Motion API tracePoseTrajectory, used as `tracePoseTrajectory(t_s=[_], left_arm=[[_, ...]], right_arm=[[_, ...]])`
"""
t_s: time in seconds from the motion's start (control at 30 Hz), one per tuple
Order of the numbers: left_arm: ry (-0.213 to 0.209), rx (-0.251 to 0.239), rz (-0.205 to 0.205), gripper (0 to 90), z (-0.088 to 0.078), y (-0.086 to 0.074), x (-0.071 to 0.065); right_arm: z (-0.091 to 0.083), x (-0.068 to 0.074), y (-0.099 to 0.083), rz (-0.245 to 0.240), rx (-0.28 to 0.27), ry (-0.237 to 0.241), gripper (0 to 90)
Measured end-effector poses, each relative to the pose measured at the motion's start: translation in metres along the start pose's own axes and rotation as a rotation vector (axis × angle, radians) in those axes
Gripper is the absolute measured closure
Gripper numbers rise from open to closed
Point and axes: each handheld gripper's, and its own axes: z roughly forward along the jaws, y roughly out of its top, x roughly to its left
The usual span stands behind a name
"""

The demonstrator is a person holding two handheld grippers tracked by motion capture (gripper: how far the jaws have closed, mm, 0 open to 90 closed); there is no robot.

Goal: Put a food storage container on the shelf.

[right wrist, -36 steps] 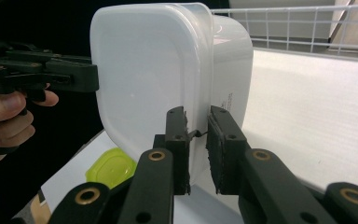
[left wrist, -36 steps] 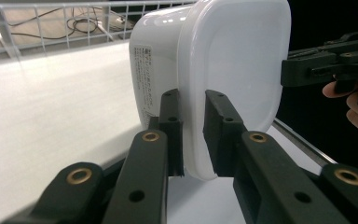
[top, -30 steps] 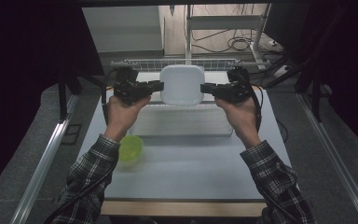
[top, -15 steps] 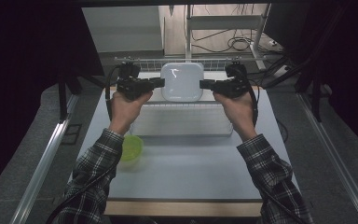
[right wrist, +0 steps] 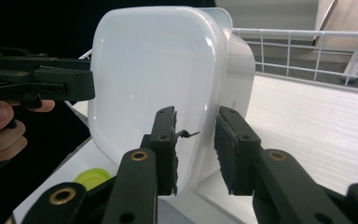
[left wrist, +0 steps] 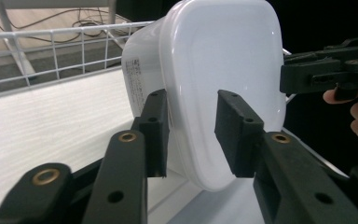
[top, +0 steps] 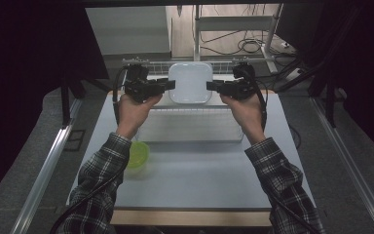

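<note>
A white lidded plastic container (top: 190, 82) stands on its edge at the far end of a white wire rack (top: 190, 111). My left gripper (top: 171, 85) is at its left side and my right gripper (top: 209, 87) at its right side. In the left gripper view the container's rim (left wrist: 200, 93) lies between the pads of the left gripper (left wrist: 191, 133), whose jaws have just been opening. In the right gripper view the container's other edge (right wrist: 149, 84) sits between the pads of the right gripper (right wrist: 198, 149), which have also just been opening.
A yellow-green bowl (top: 137, 153) sits on the grey table (top: 199, 180) by the person's left sleeve, also visible low in the right gripper view (right wrist: 92, 176). The rack's wire wall (left wrist: 51, 46) runs behind the container. Cables and shelf legs lie beyond the table.
Both pairs of jaws have widened around the container's edges. The hands and the container have shifted slightly toward the far end of the rack.
</note>
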Motion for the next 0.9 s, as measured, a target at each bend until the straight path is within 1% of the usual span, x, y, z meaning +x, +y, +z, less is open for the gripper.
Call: tracePoseTrajectory(t_s=[0.17, 0.37, 0.47, 0.5, 0.57, 0.63, 0.7, 0.73, 0.8, 0.83, 0.9], left_arm=[[0.031, 0.012, 0.025, 60.3, 0.006, 0.002, -0.001], [0.024, 0.005, 0.02, 58.7, 0.009, 0.003, 0.002], [0.026, 0.009, 0.016, 57.1, 0.01, 0.004, 0.004], [0.029, 0.007, 0.014, 56.1, 0.011, 0.005, 0.005], [0.055, 0.01, 0.032, 54.0, 0.012, 0.005, 0.005], [0.066, 0.021, 0.047, 55.3, 0.015, 0.005, 0.006], [0.068, 0.014, 0.046, 55.7, 0.016, 0.006, 0.007], [0.065, 0.012, 0.037, 56.1, 0.017, 0.006, 0.008], [0.066, 0.009, 0.037, 56.8, 0.018, 0.007, 0.009], [0.067, 0.009, 0.045, 56.7, 0.019, 0.007, 0.01], [0.069, 0.007, 0.037, 56.8, 0.02, 0.008, 0.01]], right_arm=[[0.005, -0.001, 0.002, -0.011, -0.003, -0.016, 64.9], [0.008, -0.002, 0.003, -0.023, -0.011, -0.028, 61.2], [0.01, -0.002, 0.003, -0.044, -0.016, -0.05, 60.2], [0.01, -0.002, 0.003, -0.048, -0.017, -0.052, 60.0], [0.012, -0.002, 0.003, -0.049, -0.017, -0.054, 59.5], [0.014, -0.002, 0.003, -0.054, -0.015, -0.063, 59.5], [0.015, -0.002, 0.003, -0.051, -0.024, -0.064, 58.7], [0.015, -0.003, 0.003, -0.049, -0.025, -0.064, 58.7], [0.016, -0.004, 0.004, -0.045, -0.027, -0.063, 58.6], [0.017, -0.005, 0.004, -0.046, -0.03, -0.064, 58.6], [0.018, -0.005, 0.005, -0.042, -0.032, -0.069, 57.9]])
